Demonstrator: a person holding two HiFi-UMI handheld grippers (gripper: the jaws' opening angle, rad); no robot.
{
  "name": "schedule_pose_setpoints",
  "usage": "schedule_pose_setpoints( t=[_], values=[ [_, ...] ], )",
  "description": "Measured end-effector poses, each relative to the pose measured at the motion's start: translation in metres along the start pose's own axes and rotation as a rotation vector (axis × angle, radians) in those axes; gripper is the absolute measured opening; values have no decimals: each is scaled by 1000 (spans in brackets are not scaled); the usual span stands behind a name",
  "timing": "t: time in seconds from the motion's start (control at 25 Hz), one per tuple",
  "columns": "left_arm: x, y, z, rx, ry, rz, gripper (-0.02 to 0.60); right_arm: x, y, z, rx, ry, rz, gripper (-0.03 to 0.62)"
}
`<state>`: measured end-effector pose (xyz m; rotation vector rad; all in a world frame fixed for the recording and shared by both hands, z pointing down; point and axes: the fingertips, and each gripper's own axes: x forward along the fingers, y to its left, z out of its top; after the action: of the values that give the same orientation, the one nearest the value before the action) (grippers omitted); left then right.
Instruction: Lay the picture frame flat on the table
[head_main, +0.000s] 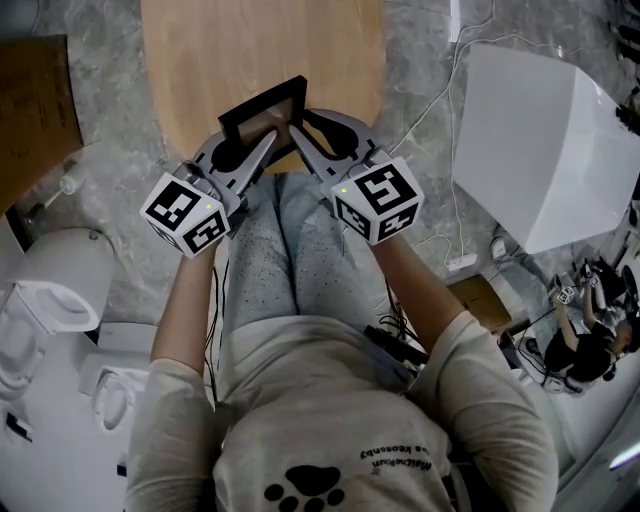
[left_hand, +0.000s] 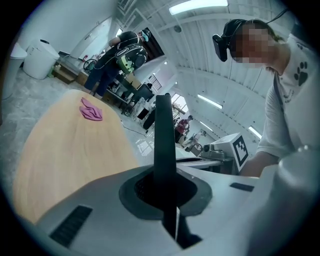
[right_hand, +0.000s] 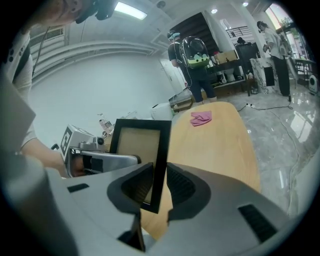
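Our left gripper (left_hand: 165, 180) has its jaws squeezed tight on one thin black side of the picture frame (left_hand: 162, 130). Our right gripper (right_hand: 159, 185) has its jaws apart. The other side of the frame stands in the gap between them, and the pads do not look like they press on it.

The frame stands up on its bottom edge at the near end of the wooden table (head_main: 200, 60), right in front of both grippers, with its long sides pointing up. Only the left gripper has hold of it, so we think the left one must tip the top down, away from us, onto the bare wood.

A pink cloth (right_hand: 201, 118) lies well away at the far end of the table. The floor (head_main: 420, 120) is gray stone, and people stand at the back of the big room.
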<state>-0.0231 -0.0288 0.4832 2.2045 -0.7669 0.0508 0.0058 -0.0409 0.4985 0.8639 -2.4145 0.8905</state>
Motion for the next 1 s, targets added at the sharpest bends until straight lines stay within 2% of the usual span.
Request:
schedule_pose_setpoints(
  t=[0.2,0.52,0.56,0.64,0.68,0.84,1.0],
  values=[
    [4,6,-9,-2,13,-6,18,3,-6,-9,43,19,-18,74],
    [14,26,-32,-10,67,56,21,15,-21,-32,72,61,-97,67],
    [16,29,-35,-5,81,70,35,16,-23,-35,83,66,-106,67],
    [18,36,-40,0,103,101,123,17,-27,-40,96,77,-125,67],
    [17,40,-42,-4,110,117,143,17,-29,-42,99,81,-135,67],
    [14,54,-49,-1,125,191,189,17,-40,-52,127,102,-183,67],
    [9,64,-58,45,171,288,215,17,-50,-62,159,136,-241,67]
  ],
)
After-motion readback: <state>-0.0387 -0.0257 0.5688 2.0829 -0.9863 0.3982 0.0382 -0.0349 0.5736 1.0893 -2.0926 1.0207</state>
